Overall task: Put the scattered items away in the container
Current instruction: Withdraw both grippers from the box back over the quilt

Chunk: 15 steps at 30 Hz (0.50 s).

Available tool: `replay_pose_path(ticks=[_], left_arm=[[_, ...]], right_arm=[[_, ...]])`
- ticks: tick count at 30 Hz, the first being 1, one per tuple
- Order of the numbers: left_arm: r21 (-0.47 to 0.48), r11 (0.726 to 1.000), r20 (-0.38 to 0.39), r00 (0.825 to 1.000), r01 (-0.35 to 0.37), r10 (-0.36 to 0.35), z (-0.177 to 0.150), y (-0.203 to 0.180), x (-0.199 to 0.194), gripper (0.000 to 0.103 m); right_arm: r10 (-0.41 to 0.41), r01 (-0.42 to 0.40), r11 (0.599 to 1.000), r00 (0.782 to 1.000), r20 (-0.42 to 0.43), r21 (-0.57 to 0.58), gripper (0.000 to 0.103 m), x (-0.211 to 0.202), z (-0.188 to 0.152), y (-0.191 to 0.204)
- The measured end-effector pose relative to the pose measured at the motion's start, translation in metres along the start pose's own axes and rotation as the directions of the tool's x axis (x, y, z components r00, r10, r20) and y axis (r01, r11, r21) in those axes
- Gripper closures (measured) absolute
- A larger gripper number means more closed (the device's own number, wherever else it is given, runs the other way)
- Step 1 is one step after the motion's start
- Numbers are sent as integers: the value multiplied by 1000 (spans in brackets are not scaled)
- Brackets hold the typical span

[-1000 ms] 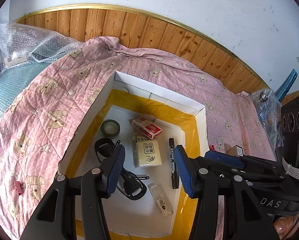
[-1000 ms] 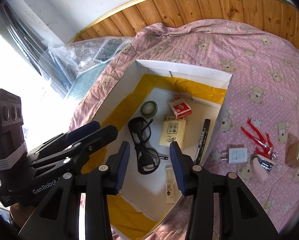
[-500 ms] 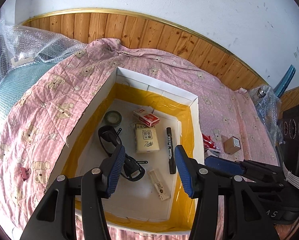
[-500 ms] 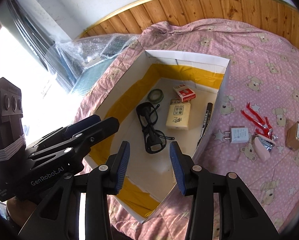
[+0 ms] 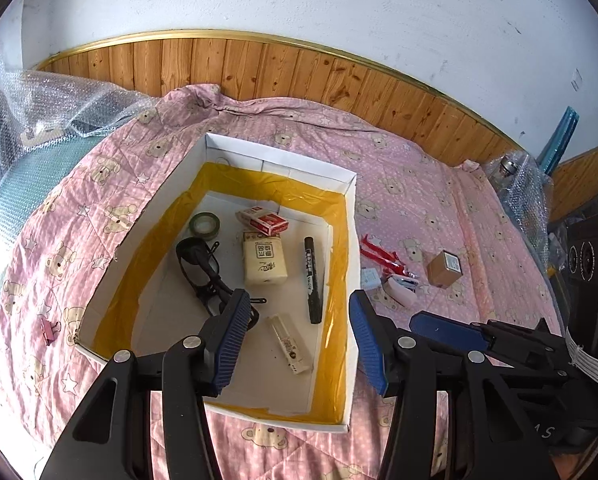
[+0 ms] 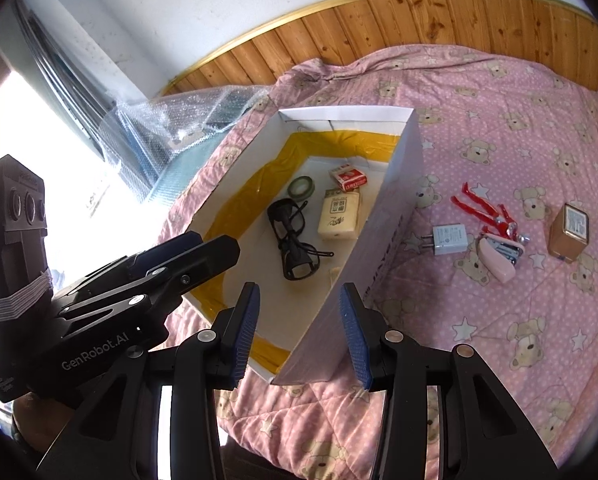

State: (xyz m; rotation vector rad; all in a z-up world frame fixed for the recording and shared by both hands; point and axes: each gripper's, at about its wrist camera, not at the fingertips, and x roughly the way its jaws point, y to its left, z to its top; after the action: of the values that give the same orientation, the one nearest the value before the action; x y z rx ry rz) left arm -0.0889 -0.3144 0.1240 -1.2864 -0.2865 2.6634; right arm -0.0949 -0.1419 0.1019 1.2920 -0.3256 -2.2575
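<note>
so: both grippers empty, above the near end of the box

left gripper (image 5: 295,336) has its jaws wide apart with nothing between them, hovering over the near end of the white cardboard box with yellow tape lining (image 5: 349,264). right gripper (image 6: 299,332) also has jaws wide and empty; in its own view they straddle the box's near right corner without visibly touching it.

inside the box: roll of dark green tape (image 5: 205,225), red-and-white small carton (image 5: 262,221), beige tissue pack with printed characters (image 5: 264,258), black marker pen (image 5: 313,280), black-framed glasses (image 5: 201,270), small clear tube with a label (image 5: 290,344). tissue pack sits between glasses and marker; carton is just beyond it, toward the far wall.

outside the box on the pink bear-print quilt (image 6: 499,128), right of the box wall: white plug adapter (image 6: 447,240), red plastic clips (image 6: 483,208), pink stapler (image 6: 499,258), small brown cardboard box with a label (image 6: 569,228). stapler lies just beside the adapter and touches the end of the clips; brown box sits apart to the right. a pink binder clip (image 5: 49,330) lies on the quilt left of the box, well apart from the rest.

bubble wrap (image 5: 51,108) is piled at the far left edge of the bed, wood-panelled wall (image 5: 299,68) behind.
</note>
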Motion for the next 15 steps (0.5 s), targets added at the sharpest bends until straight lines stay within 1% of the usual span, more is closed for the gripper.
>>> replay_pose_path(ticks=[9, 15], left_arm=[[61, 998, -12, 1000, 27, -26, -18, -39, -4, 50], [94, 994, -28, 999, 47, -45, -33, -62, -1, 50]], right_arm=[[-1, -2, 998, 999, 42, 59, 58, -32, -29, -24], [-2, -5, 994, 998, 60, 109, 58, -46, -50, -42]])
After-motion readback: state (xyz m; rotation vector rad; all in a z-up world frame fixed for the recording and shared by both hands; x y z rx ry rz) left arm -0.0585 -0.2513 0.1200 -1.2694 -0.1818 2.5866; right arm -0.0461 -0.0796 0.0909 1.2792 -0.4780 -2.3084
